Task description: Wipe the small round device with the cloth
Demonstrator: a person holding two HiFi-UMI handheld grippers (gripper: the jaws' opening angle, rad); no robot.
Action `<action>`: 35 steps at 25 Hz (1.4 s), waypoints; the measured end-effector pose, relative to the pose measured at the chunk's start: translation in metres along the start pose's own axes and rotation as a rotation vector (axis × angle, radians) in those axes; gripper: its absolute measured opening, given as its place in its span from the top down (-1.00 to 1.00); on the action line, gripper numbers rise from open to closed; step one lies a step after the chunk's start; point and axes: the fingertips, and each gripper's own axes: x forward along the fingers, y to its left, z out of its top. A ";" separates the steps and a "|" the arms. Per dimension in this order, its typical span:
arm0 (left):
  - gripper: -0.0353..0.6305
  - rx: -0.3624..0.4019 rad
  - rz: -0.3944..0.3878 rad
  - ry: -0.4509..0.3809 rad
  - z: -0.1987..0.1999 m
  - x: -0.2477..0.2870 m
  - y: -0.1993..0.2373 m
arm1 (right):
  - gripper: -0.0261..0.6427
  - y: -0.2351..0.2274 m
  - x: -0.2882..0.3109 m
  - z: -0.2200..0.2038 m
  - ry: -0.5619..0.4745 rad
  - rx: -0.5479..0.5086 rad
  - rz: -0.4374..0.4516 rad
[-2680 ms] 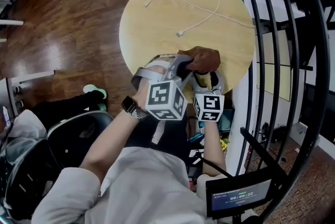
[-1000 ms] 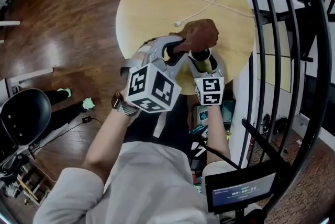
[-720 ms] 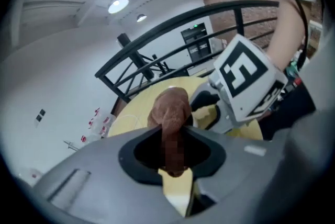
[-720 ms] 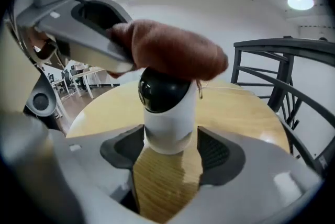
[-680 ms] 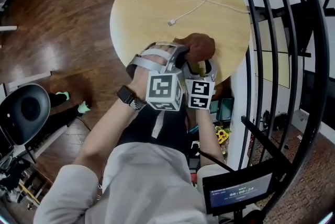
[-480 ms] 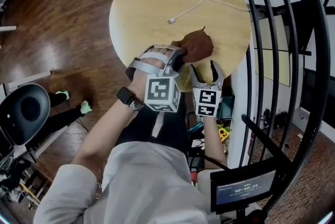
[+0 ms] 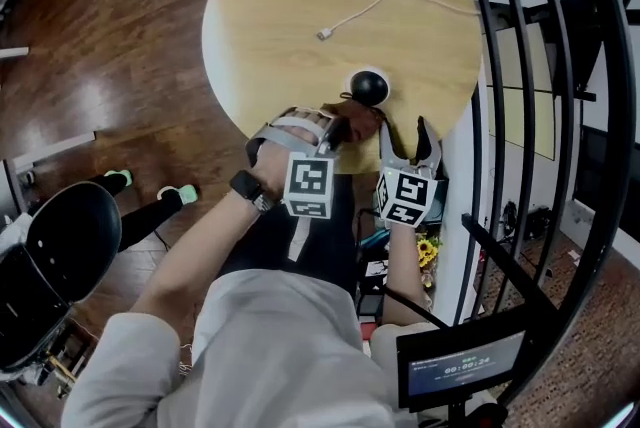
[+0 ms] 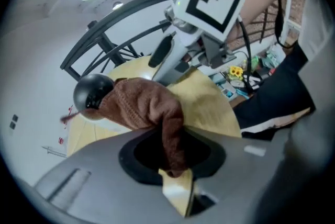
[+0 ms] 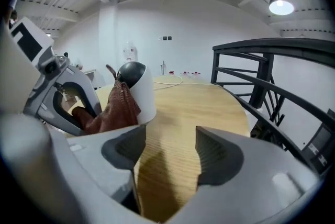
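Operator in pale grey top (image 7: 285, 346), sleeves ending at elbow, forearms bare; dark garment (image 7: 262, 251) below it. Black watch (image 7: 246, 186) with dark strap on left wrist. Left hand-held gripper (image 7: 343, 124): grey moulded shell, pale grey bands (image 7: 292, 126) across back of hand, cube (image 7: 309, 186) with black-and-white square markers. Right hand-held gripper (image 7: 405, 132): two slim pale grey fingers, matching marker cube (image 7: 406, 197). Right gripper view: matt grey body, darker ribbed pads (image 9: 217, 152).
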 end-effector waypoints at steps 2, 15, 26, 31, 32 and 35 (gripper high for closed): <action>0.64 -0.128 0.026 -0.070 -0.002 -0.025 0.003 | 0.03 0.002 0.000 -0.001 -0.003 0.006 -0.005; 0.64 -0.406 0.459 -0.313 0.046 -0.127 0.137 | 0.03 -0.011 -0.009 -0.003 0.008 0.156 -0.036; 0.63 -0.067 0.395 -0.113 0.033 -0.070 0.073 | 0.11 -0.017 -0.037 0.025 -0.075 -0.015 -0.090; 0.63 -0.279 0.340 -0.084 -0.018 -0.064 0.074 | 0.11 -0.017 -0.035 0.029 -0.069 -0.023 -0.093; 0.63 -0.331 0.343 -0.077 -0.028 -0.066 0.076 | 0.12 -0.017 -0.036 0.031 -0.071 -0.028 -0.094; 0.63 -0.628 0.356 -0.139 -0.048 -0.082 0.101 | 0.11 -0.016 -0.041 0.040 -0.084 -0.054 -0.097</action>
